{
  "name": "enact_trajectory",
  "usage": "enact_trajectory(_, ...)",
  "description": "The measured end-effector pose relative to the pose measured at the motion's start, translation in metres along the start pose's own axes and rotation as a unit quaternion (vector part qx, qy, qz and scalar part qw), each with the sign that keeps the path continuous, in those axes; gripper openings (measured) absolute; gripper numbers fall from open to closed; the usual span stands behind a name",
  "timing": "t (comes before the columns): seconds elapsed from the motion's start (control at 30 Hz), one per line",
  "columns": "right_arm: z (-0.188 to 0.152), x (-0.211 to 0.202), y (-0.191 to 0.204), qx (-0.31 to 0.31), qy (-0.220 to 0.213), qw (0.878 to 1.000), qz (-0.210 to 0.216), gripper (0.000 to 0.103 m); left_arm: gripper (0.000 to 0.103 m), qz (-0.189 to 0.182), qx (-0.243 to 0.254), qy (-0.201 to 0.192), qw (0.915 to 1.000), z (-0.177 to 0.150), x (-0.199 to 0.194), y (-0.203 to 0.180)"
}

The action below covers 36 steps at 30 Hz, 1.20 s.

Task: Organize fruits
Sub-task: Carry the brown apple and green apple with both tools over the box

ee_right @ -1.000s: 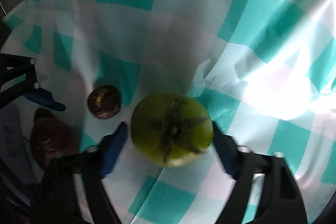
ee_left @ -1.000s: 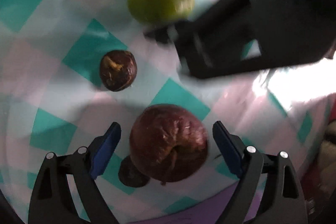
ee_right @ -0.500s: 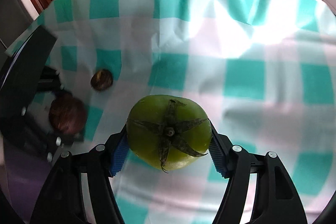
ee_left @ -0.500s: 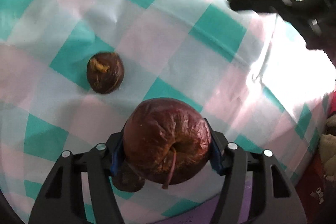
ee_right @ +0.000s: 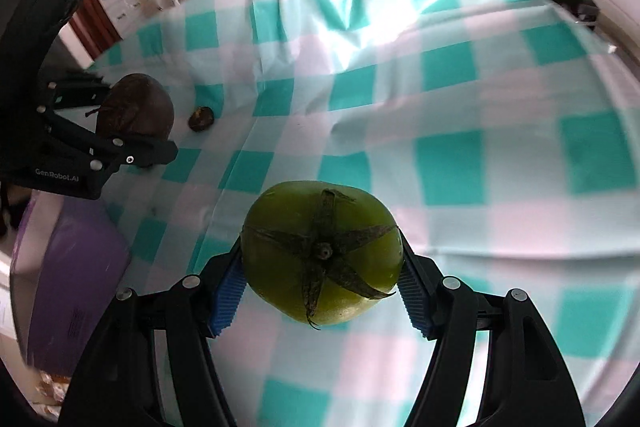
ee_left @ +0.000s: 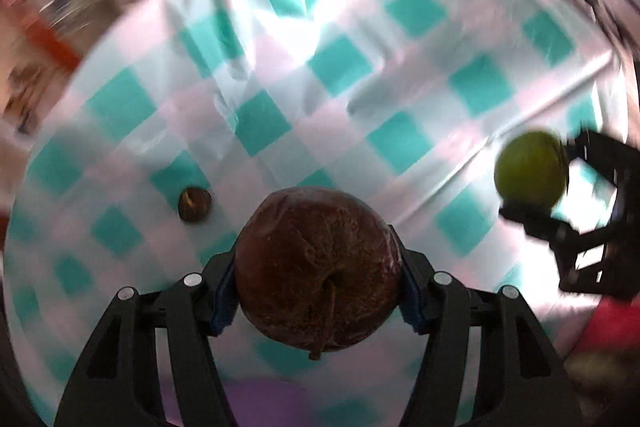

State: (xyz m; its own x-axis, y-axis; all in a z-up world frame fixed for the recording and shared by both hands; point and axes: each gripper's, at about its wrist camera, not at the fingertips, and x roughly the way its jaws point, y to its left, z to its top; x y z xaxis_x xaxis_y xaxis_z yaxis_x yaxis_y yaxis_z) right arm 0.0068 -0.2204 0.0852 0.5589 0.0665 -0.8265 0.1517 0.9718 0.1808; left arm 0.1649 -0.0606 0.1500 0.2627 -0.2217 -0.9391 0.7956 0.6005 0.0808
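Bright daylight glares white off the shiny checked cloth [ee_left: 328, 75] beyond the fingers. The left view smears with blur; edges bow and darken.

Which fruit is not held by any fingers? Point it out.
The small dark brown fruit lying on the checked tablecloth. The large wrinkled brown fruit sits clamped in the left gripper, and the green tomato in the right gripper.
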Motion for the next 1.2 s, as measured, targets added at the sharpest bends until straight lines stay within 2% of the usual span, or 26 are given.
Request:
enact_trajectory(0.13,-0.030,-0.053,-0.020,-0.025,-0.024,0.999,0.007,0.066,0.063,0.020,-0.100,-0.062,0.9928,-0.049,-0.040,-0.059)
enact_trajectory(0.3,-0.065,-0.097,-0.038,-0.044,-0.035,0.998,0.019,0.066,0.063,0.032,-0.218,-0.103,0.9699,-0.115,-0.061,-0.157)
enact_trajectory(0.37,-0.075,-0.110,-0.040,-0.053,-0.038,0.997,0.027,0.066,0.063,0.033,-0.240,-0.105,0.9646,-0.138,-0.063,-0.183)
enact_trajectory(0.4,-0.079,-0.121,-0.041,-0.058,-0.041,0.997,0.032,0.066,0.063,0.038,-0.240,-0.104,0.9645,-0.151,-0.065,-0.197)
enact_trajectory(0.5,-0.082,-0.139,-0.033,-0.074,-0.057,0.994,0.054,0.066,0.063,0.055,-0.243,-0.109,0.9624,-0.178,-0.080,-0.212)
enact_trajectory(0.53,-0.081,-0.143,-0.029,-0.080,-0.063,0.993,0.060,0.066,0.063,0.060,-0.247,-0.111,0.9606,-0.183,-0.083,-0.211)
enact_trajectory(0.67,-0.082,-0.157,-0.009,-0.109,-0.078,0.987,0.085,0.066,0.063,0.085,-0.289,-0.136,0.9439,-0.211,-0.114,-0.198)
enact_trajectory(0.97,-0.081,-0.152,0.049,-0.154,-0.070,0.979,0.118,0.066,0.063,0.117,-0.349,-0.163,0.9155,-0.264,-0.149,-0.148)
enact_trajectory(1.1,-0.074,-0.139,0.097,-0.179,-0.064,0.973,0.133,0.066,0.063,0.125,-0.363,-0.171,0.9074,-0.290,-0.158,-0.116)
enact_trajectory(1.2,-0.070,-0.126,0.144,-0.200,-0.058,0.968,0.143,0.066,0.063,0.126,-0.368,-0.164,0.9064,-0.313,-0.160,-0.085)
